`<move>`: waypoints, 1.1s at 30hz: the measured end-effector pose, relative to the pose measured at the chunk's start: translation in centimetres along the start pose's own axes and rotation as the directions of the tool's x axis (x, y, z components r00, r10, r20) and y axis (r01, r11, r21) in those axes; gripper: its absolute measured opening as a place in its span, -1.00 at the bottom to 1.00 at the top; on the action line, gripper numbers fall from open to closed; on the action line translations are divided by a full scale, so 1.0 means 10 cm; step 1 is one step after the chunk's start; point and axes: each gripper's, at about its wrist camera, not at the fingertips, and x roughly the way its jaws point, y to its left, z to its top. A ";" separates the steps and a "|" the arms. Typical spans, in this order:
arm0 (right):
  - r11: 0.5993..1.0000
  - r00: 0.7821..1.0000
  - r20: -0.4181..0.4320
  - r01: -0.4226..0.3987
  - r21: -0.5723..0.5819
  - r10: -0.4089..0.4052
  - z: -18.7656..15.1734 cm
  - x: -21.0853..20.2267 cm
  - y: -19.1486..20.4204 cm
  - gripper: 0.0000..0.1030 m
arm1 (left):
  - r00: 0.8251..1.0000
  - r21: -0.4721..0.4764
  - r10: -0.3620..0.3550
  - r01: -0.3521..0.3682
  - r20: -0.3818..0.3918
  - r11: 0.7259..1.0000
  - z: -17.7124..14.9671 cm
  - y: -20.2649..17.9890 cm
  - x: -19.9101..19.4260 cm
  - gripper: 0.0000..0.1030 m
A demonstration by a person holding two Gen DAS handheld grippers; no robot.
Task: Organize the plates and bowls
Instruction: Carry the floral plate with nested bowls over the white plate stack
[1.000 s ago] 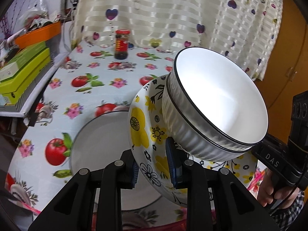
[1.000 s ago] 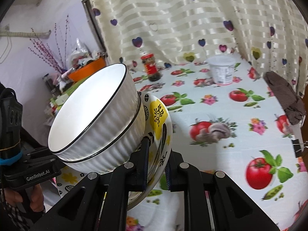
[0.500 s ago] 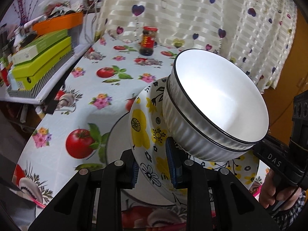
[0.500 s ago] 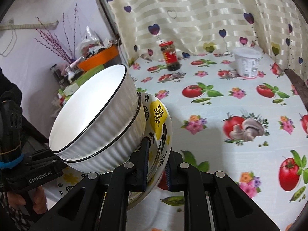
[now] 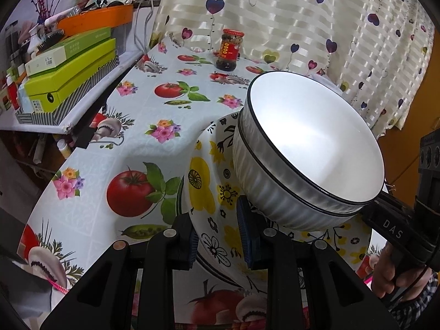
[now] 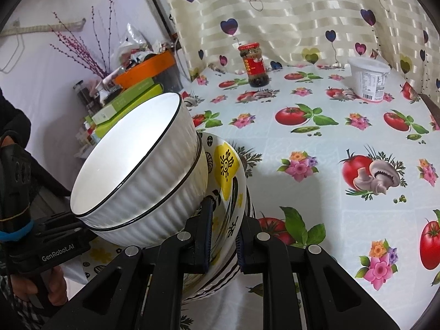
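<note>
Stacked white bowls (image 5: 308, 148) nested in a flowered plate (image 5: 209, 192) hang above the tablecloth (image 5: 154, 148), left gripper (image 5: 217, 233) and right gripper (image 6: 224, 236) clamping its rims at six o'clock; next, lower it level.

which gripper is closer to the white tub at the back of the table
Right. The white tub stands far ahead on the right gripper's side; the left gripper holds the floral plate's opposite rim, with the tub outside its view.

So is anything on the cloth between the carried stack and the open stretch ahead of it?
Nothing visible. Jar and tub stand far back by the curtain; the cloth before the plate and bowls is bare.
</note>
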 end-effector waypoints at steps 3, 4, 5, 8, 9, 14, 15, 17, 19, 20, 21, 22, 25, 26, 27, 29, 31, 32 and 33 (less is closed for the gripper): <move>1.000 1.000 -0.005 0.002 -0.004 -0.002 -0.01 0.03 0.02 -0.72 | 1.000 -0.004 0.001 -0.001 -0.003 1.000 -0.01 0.03 0.02 -0.51; 1.000 1.000 -0.007 0.004 -0.006 -0.004 -0.01 0.05 0.03 -0.72 | 1.000 -0.006 0.001 -0.001 -0.005 1.000 -0.01 0.04 0.03 -0.51; 1.000 1.000 -0.009 0.006 -0.008 -0.006 -0.02 0.06 0.04 -0.72 | 1.000 -0.008 0.004 -0.004 -0.006 1.000 -0.02 0.06 0.04 -0.51; 1.000 1.000 -0.017 0.011 -0.011 -0.011 -0.03 0.09 0.05 -0.72 | 1.000 -0.014 0.007 -0.007 -0.012 1.000 -0.04 0.09 0.07 -0.51; 1.000 1.000 -0.019 0.012 -0.009 -0.012 -0.03 0.10 0.05 -0.72 | 1.000 -0.016 0.007 -0.007 -0.014 1.000 -0.04 0.10 0.08 -0.51; 1.000 0.999 -0.024 0.021 -0.007 -0.021 -0.05 0.14 0.02 -0.71 | 1.000 -0.030 0.013 -0.013 -0.011 0.999 -0.03 0.15 0.09 -0.51; 1.000 0.999 -0.022 0.023 -0.008 -0.023 -0.05 0.14 0.02 -0.71 | 1.000 -0.032 0.010 -0.010 -0.009 0.999 -0.03 0.15 0.10 -0.51; 0.999 0.999 -0.020 0.028 -0.018 -0.029 -0.05 0.14 0.04 -0.71 | 1.000 -0.030 0.014 -0.014 -0.006 0.999 -0.03 0.16 0.11 -0.51; 0.999 0.999 -0.019 0.035 -0.035 -0.036 -0.05 0.15 0.05 -0.71 | 1.000 -0.033 0.009 -0.010 -0.003 0.999 -0.03 0.17 0.11 -0.51; 0.998 0.999 -0.018 0.037 -0.042 -0.038 -0.05 0.15 0.06 -0.70 | 1.000 -0.034 0.008 -0.008 -0.002 0.999 -0.03 0.18 0.11 -0.51; 0.998 0.999 -0.017 0.039 -0.047 -0.040 -0.05 0.16 0.07 -0.70 | 1.000 -0.034 0.009 -0.009 -0.002 0.999 -0.03 0.18 0.11 -0.51; 0.998 0.999 -0.016 0.041 -0.050 -0.042 -0.05 0.16 0.07 -0.70 | 1.000 -0.032 0.012 -0.012 -0.003 0.999 -0.03 0.18 0.11 -0.51; 0.998 0.999 -0.015 0.038 -0.047 -0.039 -0.06 0.16 0.07 -0.70 | 1.000 -0.032 0.012 -0.012 -0.003 0.999 -0.02 0.20 0.12 -0.51; 0.998 0.999 -0.014 0.038 -0.049 -0.038 -0.06 0.17 0.08 -0.70 | 1.000 -0.031 0.011 -0.012 -0.003 0.999 -0.02 0.20 0.12 -0.51; 0.998 0.999 -0.013 0.038 -0.051 -0.039 -0.06 0.17 0.08 -0.70 | 1.000 -0.031 0.012 -0.012 -0.003 0.999 -0.02 0.20 0.12 -0.51; 0.998 0.999 -0.012 0.040 -0.053 -0.040 -0.07 0.17 0.08 -0.69 | 1.000 -0.032 0.016 -0.016 -0.002 0.999 -0.02 0.20 0.12 -0.51; 0.997 0.999 -0.007 0.048 -0.062 -0.049 -0.08 0.17 0.09 -0.67 | 0.999 -0.022 0.035 -0.035 0.021 0.999 -0.01 0.19 0.07 -0.51; 0.996 0.999 -0.005 0.052 -0.067 -0.053 -0.08 0.17 0.09 -0.66 | 0.999 -0.022 0.039 -0.038 0.032 0.999 -0.01 0.19 0.05 -0.51; 0.996 0.999 -0.003 0.054 -0.070 -0.055 -0.08 0.16 0.09 -0.66 | 0.998 -0.023 0.039 -0.038 0.040 0.999 0.00 0.19 0.03 -0.51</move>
